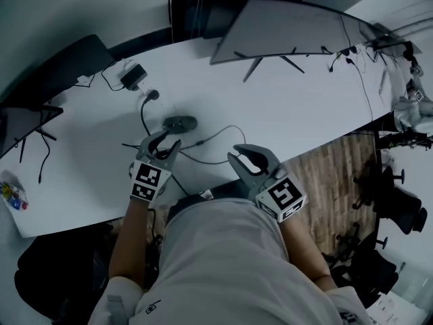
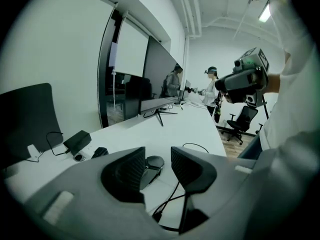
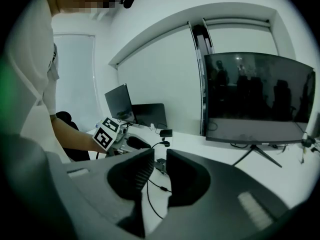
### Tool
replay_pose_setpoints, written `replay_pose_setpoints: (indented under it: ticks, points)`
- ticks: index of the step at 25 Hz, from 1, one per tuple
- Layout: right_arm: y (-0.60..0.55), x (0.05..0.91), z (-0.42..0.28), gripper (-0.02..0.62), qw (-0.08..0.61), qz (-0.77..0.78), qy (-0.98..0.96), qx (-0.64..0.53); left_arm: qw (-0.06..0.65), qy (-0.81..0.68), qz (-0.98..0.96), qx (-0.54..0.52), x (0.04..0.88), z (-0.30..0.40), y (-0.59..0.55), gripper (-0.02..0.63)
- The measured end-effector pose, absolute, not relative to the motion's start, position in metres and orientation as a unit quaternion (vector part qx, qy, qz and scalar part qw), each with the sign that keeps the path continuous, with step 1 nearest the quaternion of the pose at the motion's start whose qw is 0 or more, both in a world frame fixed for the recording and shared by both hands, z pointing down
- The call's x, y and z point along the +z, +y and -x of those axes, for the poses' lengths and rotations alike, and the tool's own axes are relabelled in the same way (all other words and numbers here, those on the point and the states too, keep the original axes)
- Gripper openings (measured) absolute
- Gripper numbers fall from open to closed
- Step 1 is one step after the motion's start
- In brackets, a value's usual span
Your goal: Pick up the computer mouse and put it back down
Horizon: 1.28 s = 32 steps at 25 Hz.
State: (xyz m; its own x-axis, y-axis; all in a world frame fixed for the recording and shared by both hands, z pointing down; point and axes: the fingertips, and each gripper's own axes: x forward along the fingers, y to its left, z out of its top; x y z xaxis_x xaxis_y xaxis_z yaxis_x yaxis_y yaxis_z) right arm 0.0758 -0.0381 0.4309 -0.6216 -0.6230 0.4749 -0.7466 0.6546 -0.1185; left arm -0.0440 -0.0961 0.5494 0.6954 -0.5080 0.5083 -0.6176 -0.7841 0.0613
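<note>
The black computer mouse [image 1: 179, 122] lies flat on the white bench [image 1: 291, 107], toward its near edge and left of the middle, with its thin cable [image 1: 218, 136] trailing off to the right and curling back toward the person. The left tongs [image 1: 166, 139] point at it from the near side. In the left gripper view these tongs [image 2: 158, 154] stand partly open, with the mouse [image 2: 152, 162] on the bench just past the tips and showing through the gap, partly behind one jaw. The pads do not press on it, and nothing is held. The right tongs [image 1: 242, 156] hover over the near edge of the bench, to the right of the mouse and well apart from it. In the right gripper view the right tongs [image 3: 160, 156] are parted by only a narrow slit, with bare bench and a strand of cable showing through and nothing gripped. In that same view the mouse [image 3: 136, 143] sits off to the left. Farther along the bench, a black power adapter [image 1: 133, 76] rests on the far left with its lead looping down toward the mouse. A wide monitor [image 1: 291, 26] on spread legs stands at the far right. Beyond the right end of the bench lie a wooden floor [image 1: 338, 175] and dark office chairs [image 1: 399, 202].
</note>
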Motion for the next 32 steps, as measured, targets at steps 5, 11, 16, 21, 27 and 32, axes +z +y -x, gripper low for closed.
replay_pose_setpoints:
  ticks: [5,11,16,21,27,32]
  points:
    - [-0.045,0.445,-0.099,0.078,0.207,-0.405,-0.874,0.169,0.099,-0.273,-0.913,0.286,0.583,0.035,-0.117,0.211]
    - [-0.049,0.457,-0.109,0.083,0.212,-0.415,-0.864,0.189,0.09,-0.235,-0.912,0.324,0.62,0.026,-0.128,0.282]
    - [-0.053,0.464,-0.112,0.083,0.216,-0.416,-0.86,0.202,0.075,-0.205,-0.908,0.358,0.642,0.023,-0.135,0.31]
    - [-0.061,0.469,-0.114,0.083,0.221,-0.416,-0.857,0.207,0.054,-0.166,-0.903,0.392,0.661,0.018,-0.142,0.33]
    - [-0.067,0.472,-0.119,0.083,0.223,-0.422,-0.852,0.216,0.04,-0.108,-0.897,0.427,0.682,0.006,-0.139,0.339]
    - [-0.068,0.473,-0.118,0.083,0.222,-0.425,-0.848,0.224,0.047,-0.09,-0.896,0.432,0.689,0.0,-0.139,0.337]
